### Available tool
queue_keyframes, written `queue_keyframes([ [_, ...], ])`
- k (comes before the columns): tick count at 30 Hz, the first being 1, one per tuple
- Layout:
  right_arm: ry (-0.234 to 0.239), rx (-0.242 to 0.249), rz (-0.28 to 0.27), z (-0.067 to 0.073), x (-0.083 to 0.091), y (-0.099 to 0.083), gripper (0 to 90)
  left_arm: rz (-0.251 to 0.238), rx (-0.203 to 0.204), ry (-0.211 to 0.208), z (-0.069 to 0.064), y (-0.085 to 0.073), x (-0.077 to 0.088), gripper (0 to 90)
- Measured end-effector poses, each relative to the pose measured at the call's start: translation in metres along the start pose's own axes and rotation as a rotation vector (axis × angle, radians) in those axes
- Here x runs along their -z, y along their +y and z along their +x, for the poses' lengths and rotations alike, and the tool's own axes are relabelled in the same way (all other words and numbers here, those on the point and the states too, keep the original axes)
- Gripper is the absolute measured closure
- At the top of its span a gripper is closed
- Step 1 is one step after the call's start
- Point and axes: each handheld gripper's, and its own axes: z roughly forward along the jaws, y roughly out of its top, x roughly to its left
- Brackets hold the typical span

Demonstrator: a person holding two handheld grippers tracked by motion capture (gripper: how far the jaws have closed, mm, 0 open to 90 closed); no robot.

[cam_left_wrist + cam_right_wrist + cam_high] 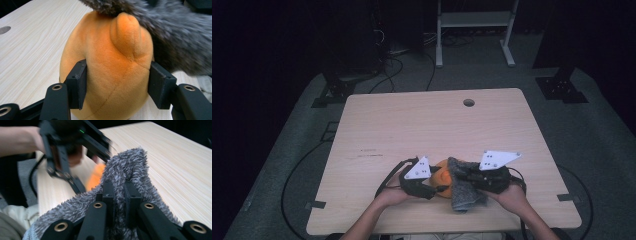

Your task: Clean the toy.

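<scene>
Jaws nearest us: our left gripper [117,85] clamps one orange plush toy [110,75], a pad pressing each flank; toy sits on the table near its front edge.
Right gripper [119,192]: pinched tight on one grey fuzzy cloth [130,167], which drapes over the toy's top.
Count: two grippers, one toy, one cloth, one hole [469,102] in the table [412,125].
Writing: faint dark marks [367,152] on the tabletop, unreadable to us.
Room: we have bare wood ahead and to both sides.

No legible text, label or number anywhere
</scene>
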Motion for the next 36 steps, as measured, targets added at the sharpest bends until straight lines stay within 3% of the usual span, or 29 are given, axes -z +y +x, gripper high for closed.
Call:
queue_keyframes([
  [3,-0.05,-0.042,0.005,-0.011,0.01,-0.01,81.4,-0.001,0.0,-0.018,0.003,-0.003,0.002,40.3],
  [7,-0.025,-0.065,-0.047,-0.011,0.015,-0.007,81.3,-0.01,-0.032,-0.029,0.001,-0.004,0.001,40.2],
  [10,-0.026,-0.042,-0.013,-0.008,0.009,-0.007,81.5,-0.006,-0.056,-0.027,0.0,-0.005,0.002,40.2],
  [16,-0.06,-0.098,0.006,-0.021,0.026,-0.021,81.5,-0.004,-0.078,-0.034,-0.003,-0.004,0.001,39.8],
  [20,-0.038,-0.101,-0.015,-0.02,0.026,-0.017,81.4,-0.006,-0.108,-0.039,-0.005,-0.004,-0.001,39.5],
  [23,-0.029,-0.088,0.001,-0.019,0.018,-0.018,81.6,-0.001,-0.105,-0.041,-0.004,-0.005,0.002,39.4],
  [27,-0.035,-0.121,0.021,-0.026,0.024,-0.027,81.6,-0.002,-0.107,-0.042,-0.004,-0.004,0.001,39.2],
  [30,-0.007,-0.15,-0.026,-0.024,0.032,-0.025,81.6,-0.002,-0.121,-0.047,-0.006,-0.003,0.0,39.1],
  [33,0.037,-0.111,-0.024,-0.015,0.026,-0.009,81.5,0.007,-0.143,-0.047,-0.01,0.0,-0.003,39.0],
  [34,0.059,-0.082,-0.008,-0.011,0.016,0.002,81.5,0.013,-0.159,-0.047,-0.012,0.002,-0.003,39.0],
  [36,0.063,-0.059,0.006,-0.009,0.01,0.006,81.5,0.027,-0.191,-0.04,-0.015,0.003,-0.004,39.0],
])
